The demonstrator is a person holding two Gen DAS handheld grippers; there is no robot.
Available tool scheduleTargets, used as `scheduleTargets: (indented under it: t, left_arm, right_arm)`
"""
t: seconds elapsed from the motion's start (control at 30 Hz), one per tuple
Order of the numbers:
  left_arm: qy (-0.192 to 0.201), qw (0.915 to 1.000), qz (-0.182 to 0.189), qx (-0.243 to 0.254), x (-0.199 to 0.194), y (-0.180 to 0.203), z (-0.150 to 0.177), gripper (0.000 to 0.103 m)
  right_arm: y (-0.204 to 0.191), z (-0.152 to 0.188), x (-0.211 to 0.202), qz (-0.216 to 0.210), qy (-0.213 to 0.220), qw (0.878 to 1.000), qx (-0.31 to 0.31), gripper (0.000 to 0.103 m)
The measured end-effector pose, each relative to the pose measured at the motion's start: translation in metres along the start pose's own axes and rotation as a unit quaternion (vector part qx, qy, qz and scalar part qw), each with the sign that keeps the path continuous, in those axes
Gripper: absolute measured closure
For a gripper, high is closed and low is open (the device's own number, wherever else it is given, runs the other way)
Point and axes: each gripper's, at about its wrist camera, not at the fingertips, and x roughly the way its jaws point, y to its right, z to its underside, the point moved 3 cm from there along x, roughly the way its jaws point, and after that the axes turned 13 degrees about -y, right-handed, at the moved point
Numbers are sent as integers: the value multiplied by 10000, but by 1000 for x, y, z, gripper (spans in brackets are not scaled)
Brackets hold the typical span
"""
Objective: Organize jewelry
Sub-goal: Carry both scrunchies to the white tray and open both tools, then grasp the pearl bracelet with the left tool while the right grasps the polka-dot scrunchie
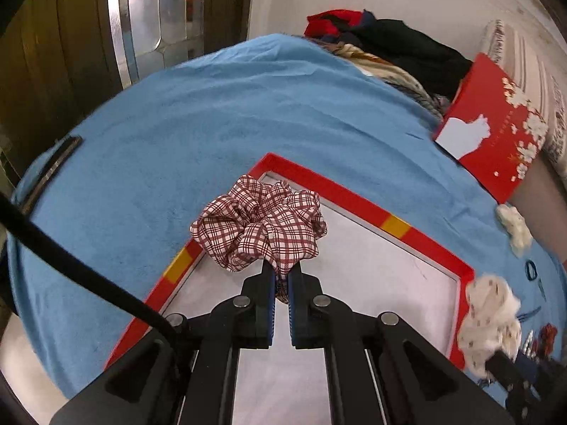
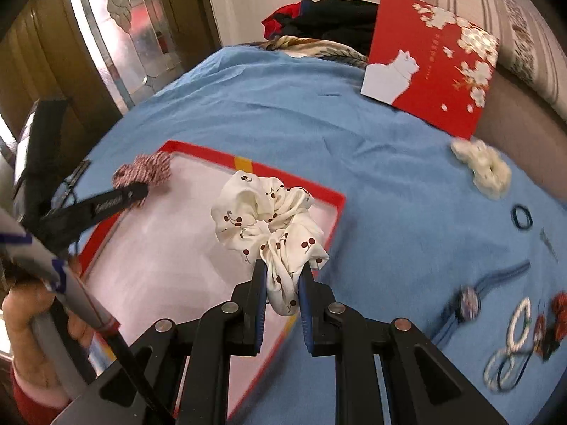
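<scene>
My left gripper (image 1: 281, 276) is shut on a red plaid scrunchie (image 1: 258, 223) and holds it over the far left corner of the red-rimmed white tray (image 1: 354, 198). My right gripper (image 2: 281, 276) is shut on a white cherry-print scrunchie (image 2: 269, 219) and holds it over the tray's right edge (image 2: 333, 219). The plaid scrunchie (image 2: 143, 170) and the left gripper's finger also show in the right wrist view. The cherry scrunchie (image 1: 490, 318) shows at the right in the left wrist view.
On the blue cloth (image 2: 319, 124) lie a cream scrunchie (image 2: 483, 168), a dark hair tie (image 2: 522, 216), a blue cord piece (image 2: 471, 301) and white bead loops (image 2: 510, 343). A red box lid (image 2: 432, 63) leans at the back beside piled clothes (image 2: 319, 17).
</scene>
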Motion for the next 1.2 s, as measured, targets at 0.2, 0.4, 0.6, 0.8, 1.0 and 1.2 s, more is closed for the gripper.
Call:
scheduleTargets:
  t: [0.2,0.4,0.6,0.8,1.0,1.2]
  left_arm:
    - [11,9995,241,-216,13,-12,-11,96]
    - [65,9984,419,-369,13,-17,-13,80]
    - [349,9976,515,-315,-7,-11,-4,58]
    - [361,9948,937,-157,-29,1,16,57]
    - [690,9916,928,575,-55,46,46,54]
    - [671,9789,1143,1555,-65,105,100,51]
  right_arm:
    - [0,-28,31,222,-127,9997,-11,84]
    - [2,-34,42,392,-94,9991,108,65]
    - [1,-25,19,392,113,9991,110,46]
    - [17,22,-22,600,307,9977,22,38]
    - [69,106,-53,1146,219,9925,352,38]
    - [154,195,-82,1571,-67,9799,1224,38]
